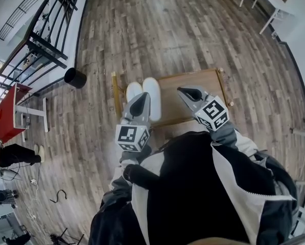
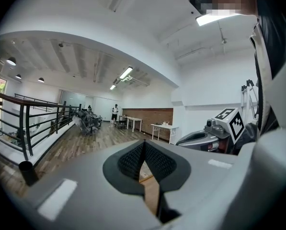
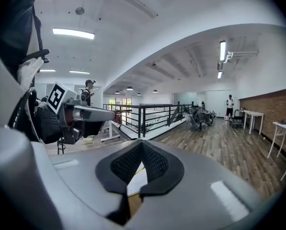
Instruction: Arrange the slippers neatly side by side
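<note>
In the head view two white slippers (image 1: 144,97) lie side by side, touching, at the left end of a low wooden table (image 1: 193,93). My left gripper (image 1: 141,97) hovers above their near ends, shut and empty; its jaws (image 2: 143,143) meet at the tips. My right gripper (image 1: 183,91) hangs over the table's middle, right of the slippers, also shut with nothing held. In the right gripper view the closed tips (image 3: 142,145) point level across the room, and a sliver of white slipper (image 3: 135,180) shows through the slit below them.
A black bin (image 1: 74,77) stands on the wooden floor to the table's left, near a black railing (image 1: 45,40). A red table (image 1: 9,112) sits far left. White tables (image 1: 267,1) stand at the far right. People stand in the distance.
</note>
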### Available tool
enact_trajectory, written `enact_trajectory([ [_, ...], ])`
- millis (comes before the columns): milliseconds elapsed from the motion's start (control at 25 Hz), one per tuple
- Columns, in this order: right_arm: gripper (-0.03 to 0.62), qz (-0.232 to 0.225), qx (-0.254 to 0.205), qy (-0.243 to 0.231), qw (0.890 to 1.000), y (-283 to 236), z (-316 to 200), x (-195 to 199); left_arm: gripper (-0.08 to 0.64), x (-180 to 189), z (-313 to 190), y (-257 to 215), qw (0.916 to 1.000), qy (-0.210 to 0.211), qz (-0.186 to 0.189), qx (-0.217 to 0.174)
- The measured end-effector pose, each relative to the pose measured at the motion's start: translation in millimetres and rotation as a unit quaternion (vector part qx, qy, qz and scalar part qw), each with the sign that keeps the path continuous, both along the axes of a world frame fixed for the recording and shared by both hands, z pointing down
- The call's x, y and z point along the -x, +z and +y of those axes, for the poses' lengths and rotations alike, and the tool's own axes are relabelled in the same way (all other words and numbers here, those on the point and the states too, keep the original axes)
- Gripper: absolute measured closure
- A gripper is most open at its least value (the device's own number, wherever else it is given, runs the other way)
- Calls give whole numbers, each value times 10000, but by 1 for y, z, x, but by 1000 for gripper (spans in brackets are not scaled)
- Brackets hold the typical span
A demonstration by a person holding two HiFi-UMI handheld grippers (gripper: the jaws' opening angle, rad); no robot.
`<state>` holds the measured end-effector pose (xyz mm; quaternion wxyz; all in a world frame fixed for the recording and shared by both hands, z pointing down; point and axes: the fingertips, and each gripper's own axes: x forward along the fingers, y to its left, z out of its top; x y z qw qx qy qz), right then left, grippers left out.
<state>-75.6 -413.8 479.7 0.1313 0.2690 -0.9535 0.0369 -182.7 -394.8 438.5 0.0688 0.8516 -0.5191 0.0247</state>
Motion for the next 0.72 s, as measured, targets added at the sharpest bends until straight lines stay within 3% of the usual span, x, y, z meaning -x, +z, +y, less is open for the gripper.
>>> enact_trajectory([
  [720,591,-166,157,-58,9997,-6,-24,-35,546,-46,-16,-2,9998,-160,-102,-3],
])
